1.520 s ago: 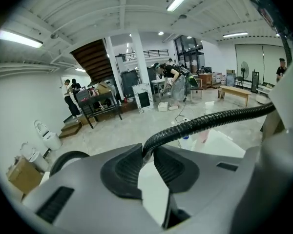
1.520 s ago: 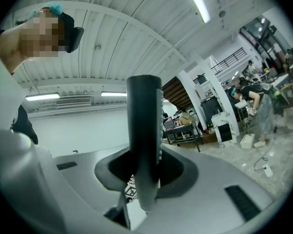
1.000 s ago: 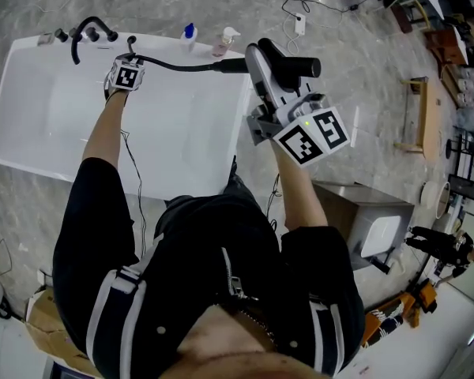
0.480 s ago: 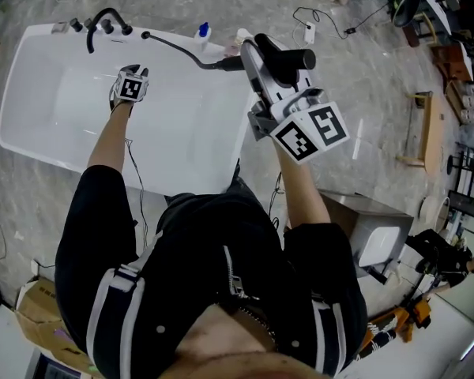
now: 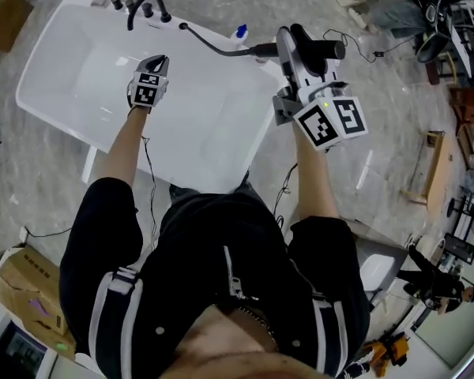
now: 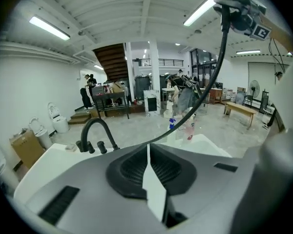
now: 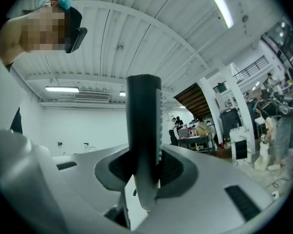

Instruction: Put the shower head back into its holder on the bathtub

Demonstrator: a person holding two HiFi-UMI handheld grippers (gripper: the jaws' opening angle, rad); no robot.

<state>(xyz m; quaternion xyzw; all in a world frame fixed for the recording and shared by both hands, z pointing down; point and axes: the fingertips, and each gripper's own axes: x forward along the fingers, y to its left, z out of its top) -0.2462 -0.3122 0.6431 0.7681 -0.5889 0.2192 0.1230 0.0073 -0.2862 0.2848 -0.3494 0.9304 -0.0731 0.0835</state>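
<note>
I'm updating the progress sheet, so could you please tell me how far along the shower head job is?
Done: the black shower head is picked up, clamped in the right hand-held gripper.
In hand: it is held clear of the white bathtub, with its black hose trailing to the rim. The left hand-held gripper, jaws just closed on nothing, is over the basin.
Left: seating the head in its holder and releasing.
</note>
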